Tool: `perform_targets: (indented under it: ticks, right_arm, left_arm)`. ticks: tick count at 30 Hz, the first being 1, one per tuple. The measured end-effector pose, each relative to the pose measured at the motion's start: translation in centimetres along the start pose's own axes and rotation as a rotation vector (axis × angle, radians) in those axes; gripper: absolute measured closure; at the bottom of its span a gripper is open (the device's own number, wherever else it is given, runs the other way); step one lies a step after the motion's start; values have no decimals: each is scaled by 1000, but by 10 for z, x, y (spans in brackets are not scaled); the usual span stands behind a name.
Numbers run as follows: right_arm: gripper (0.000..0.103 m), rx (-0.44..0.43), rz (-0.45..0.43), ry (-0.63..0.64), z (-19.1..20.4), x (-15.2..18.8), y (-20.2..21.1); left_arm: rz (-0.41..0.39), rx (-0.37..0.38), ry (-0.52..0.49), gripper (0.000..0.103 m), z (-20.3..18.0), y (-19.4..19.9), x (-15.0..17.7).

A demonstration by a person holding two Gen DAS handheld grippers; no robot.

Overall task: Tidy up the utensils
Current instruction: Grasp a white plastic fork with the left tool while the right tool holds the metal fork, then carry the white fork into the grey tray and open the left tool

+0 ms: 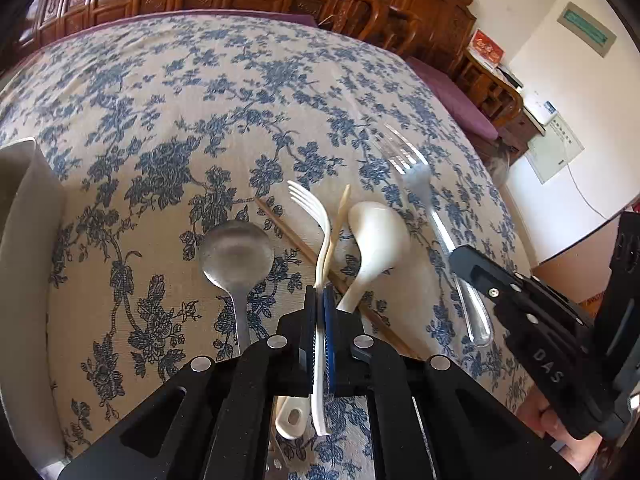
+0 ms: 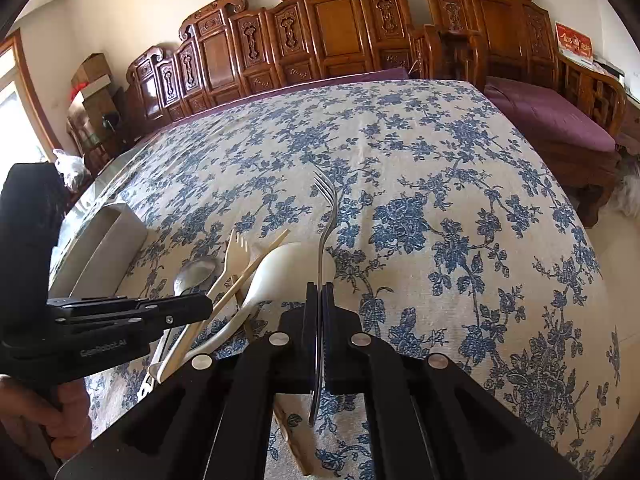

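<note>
My left gripper (image 1: 320, 294) is shut on the handle of a white plastic fork (image 1: 308, 204), whose tines point away over the floral tablecloth. A wooden chopstick (image 1: 340, 220) runs close beside that fork; whether it is also pinched I cannot tell. To the right, my right gripper (image 2: 320, 292) is shut on a silver fork (image 2: 326, 208), held tines forward above the table. A white ceramic spoon (image 1: 376, 240) and a metal spoon (image 1: 236, 252) lie on the cloth between and left of the grippers. A second chopstick (image 1: 288, 236) lies diagonally under them.
A white rectangular container (image 1: 24, 208) stands at the table's left edge, also seen as the container (image 2: 116, 232) beyond the left gripper (image 2: 206, 306). Carved wooden chairs line the far side. A hand (image 2: 40, 408) holds the left gripper.
</note>
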State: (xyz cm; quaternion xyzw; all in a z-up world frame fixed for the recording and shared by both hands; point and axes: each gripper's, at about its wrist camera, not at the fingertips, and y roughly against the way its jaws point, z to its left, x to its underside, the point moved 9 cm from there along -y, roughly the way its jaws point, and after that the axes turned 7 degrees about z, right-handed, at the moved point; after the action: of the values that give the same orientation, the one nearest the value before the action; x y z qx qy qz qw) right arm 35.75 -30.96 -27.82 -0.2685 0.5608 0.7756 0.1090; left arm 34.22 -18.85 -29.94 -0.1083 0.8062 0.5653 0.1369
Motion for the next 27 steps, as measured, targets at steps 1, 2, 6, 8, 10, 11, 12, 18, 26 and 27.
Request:
perform_targets:
  ticks: [1,2,6,8,10,11,12,18,26,27]
  right_arm:
    - [100,-1,0,2,2,0,0]
    - [100,-3,-1,2,2,-1,0]
    - [100,-11,-7,11,9,-3,2]
    - [100,-19,-15,17,16,-5,4]
    - [100,-21,-19,26,21,-6,5]
    - [100,-22,-20,35,26,-6,5]
    - [100,-22,-20,41,29,-6,5]
    - [100,-27,-10,69,49,-5,3]
    - [100,-57,-24,104,84,-8,8]
    - [100,-61,-27,109,88,-8,9]
  left_arm:
    - [-3,1,-4,100,0,2,1]
    - [-6,1,-7,100,-1,5,1]
    - [-33,-12,-34,100,0,22,1]
    - [-47,-24,-48,100,2,30,0]
    - [-56,-37,-61,100,5,36,-2]
    - [-61,-47,-69,100,7,41,-2]
    - [-67,-57,-77,100,10,46,-2]
    - [-101,-90,-96,100,29,74,-2]
    - [-134,-145,-106,100,57,110,-4]
    - [-138,-152,-108,100,61,114,-5]
